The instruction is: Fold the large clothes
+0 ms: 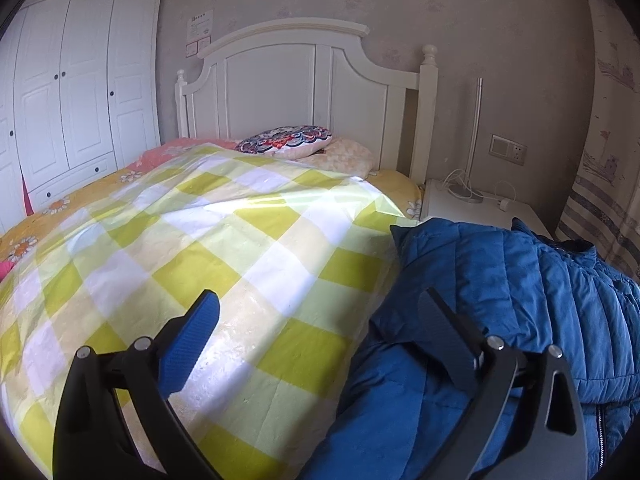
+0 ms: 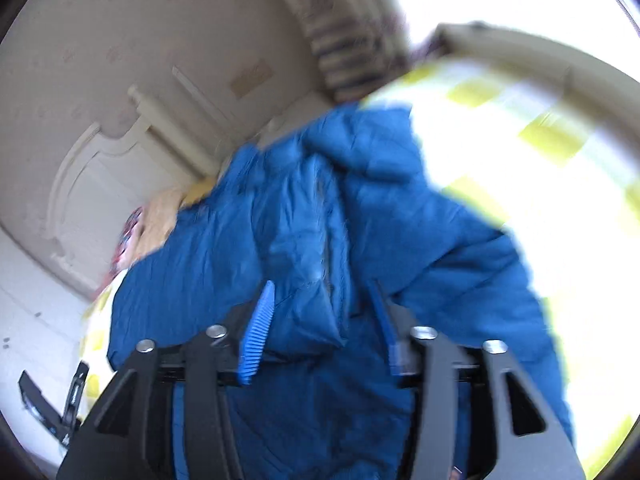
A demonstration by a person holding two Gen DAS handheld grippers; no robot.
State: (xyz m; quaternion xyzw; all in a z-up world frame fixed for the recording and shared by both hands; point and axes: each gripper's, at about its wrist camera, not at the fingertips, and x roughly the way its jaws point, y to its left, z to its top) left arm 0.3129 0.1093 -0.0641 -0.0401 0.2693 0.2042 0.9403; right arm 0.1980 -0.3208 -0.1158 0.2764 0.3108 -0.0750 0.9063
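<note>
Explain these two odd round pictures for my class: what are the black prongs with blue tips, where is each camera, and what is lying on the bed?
There is no robot here. A person holds a two-finger gripper in each hand, and each carries a wide-angle camera looking along its fingers.

The left wrist picture shows the left gripper wide open, gripping nothing, above a bed with a yellow-green checked cover. A blue padded jacket lies to the right, with a patterned cushion near the white headboard.

The blurred right wrist picture shows the right gripper with jacket fabric between its parted fingers; whether it is pinching the jacket is unclear.
</note>
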